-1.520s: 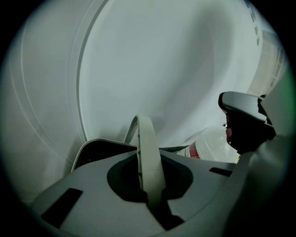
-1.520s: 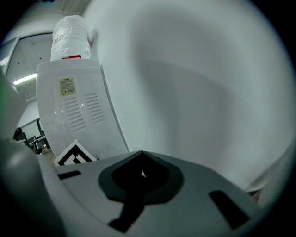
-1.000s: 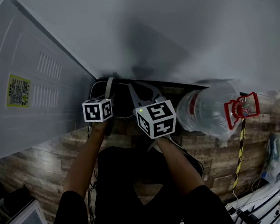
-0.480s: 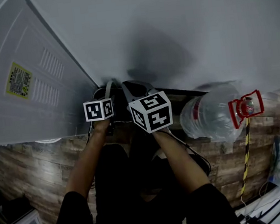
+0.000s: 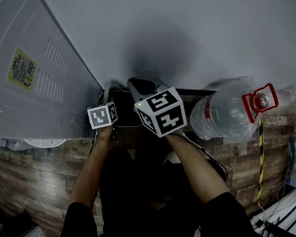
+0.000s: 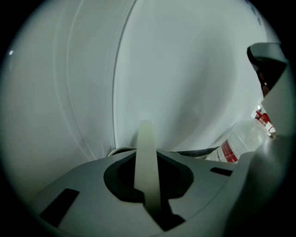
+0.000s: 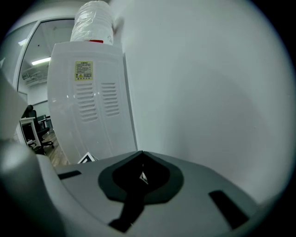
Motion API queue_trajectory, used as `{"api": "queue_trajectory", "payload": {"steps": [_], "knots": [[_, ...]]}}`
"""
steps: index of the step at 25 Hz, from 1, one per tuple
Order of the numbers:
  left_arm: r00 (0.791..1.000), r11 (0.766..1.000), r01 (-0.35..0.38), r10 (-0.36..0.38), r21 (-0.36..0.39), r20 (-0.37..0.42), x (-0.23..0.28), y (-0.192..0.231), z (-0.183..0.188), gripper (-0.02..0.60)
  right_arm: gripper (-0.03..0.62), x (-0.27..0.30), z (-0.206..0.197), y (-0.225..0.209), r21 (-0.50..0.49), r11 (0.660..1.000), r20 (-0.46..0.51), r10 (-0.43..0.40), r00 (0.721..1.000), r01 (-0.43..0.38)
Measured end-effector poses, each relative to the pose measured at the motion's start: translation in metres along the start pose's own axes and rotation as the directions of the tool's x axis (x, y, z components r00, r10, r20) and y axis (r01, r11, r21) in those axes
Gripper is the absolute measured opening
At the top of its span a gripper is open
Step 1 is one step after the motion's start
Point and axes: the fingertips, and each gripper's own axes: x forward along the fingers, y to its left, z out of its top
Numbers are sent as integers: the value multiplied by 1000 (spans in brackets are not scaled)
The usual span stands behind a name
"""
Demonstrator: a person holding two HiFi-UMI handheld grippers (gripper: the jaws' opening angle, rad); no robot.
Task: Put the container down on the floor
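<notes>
A dark container (image 5: 124, 111) sits low at the foot of the white wall, mostly hidden behind both marker cubes. Its pale handle strip (image 6: 146, 157) stands upright between the jaws of my left gripper (image 6: 149, 187). Those jaws are opening, and the strip still sits in the slit between them. In the head view my left gripper (image 5: 112, 95) is at the container's left side. My right gripper (image 5: 137, 86) points at the wall just to the right of it. In its own view my right gripper (image 7: 141, 159) is shut with nothing in it.
A white water dispenser (image 5: 22, 87) stands at the left against the wall. A clear water bottle (image 5: 219, 115) with a red cap handle (image 5: 260, 102) lies on the wood floor at the right. Cables and a yellow-black pole (image 5: 259, 161) lie further right.
The right gripper's cube has risen a little and come closer to the camera. The left cube stays by the container. The head view has tilted, sliding the dispenser upward.
</notes>
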Motion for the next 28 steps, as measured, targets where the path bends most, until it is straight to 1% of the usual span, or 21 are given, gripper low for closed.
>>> {"api": "queue_trajectory", "payload": {"steps": [2,5,6,8,12,14,16,18,21,23,25,26,27,28], "knots": [[998,999,-32,32,11,50,-10,3,7,47,11,-1,-1,3,-5,1000,-4,-4,1000,4],[992,998,-53,49,27,114,-21,3,15,114,11,-4,1,5,-14,1000,-1,-12,1000,12],[990,997,-64,57,47,131,-23,4,16,118,11,-5,0,6,-18,1000,-2,-16,1000,16],[984,990,-90,71,109,166,-30,2,19,130,11,-5,-1,7,-24,999,-6,-25,1000,25],[960,964,-140,76,227,268,-53,-8,34,133,11,-4,-2,10,-38,999,-13,-32,999,32],[955,952,-146,66,268,288,-57,-13,37,132,11,-3,-2,12,-43,999,-16,-34,999,34],[955,949,-143,58,283,290,-59,-13,37,133,11,-3,-2,16,-49,998,-18,-36,999,35],[954,951,-138,53,277,294,-62,-11,36,132,11,-3,0,21,-56,998,-17,-37,999,36],[942,949,-133,31,286,334,-68,-11,40,125,11,-3,3,27,-69,997,-12,-39,999,38],[933,947,-125,11,295,361,-73,-13,43,79,11,-3,4,30,-74,996,-10,-44,999,43],[929,945,-113,-10,308,371,-77,-16,41,44,11,-4,1,31,-76,996,-15,-57,998,56],[928,942,-92,-36,321,372,-79,-21,41,32,11,-4,1,30,-78,995,-15,-67,998,66],[926,939,-58,-76,338,370,-83,-27,42,17,11,-5,1,29,-81,994,-11,-78,997,77],[922,935,-18,-121,353,367,-87,-34,43,15,11,-6,1,28,-83,993,-4,-87,996,87]]}}
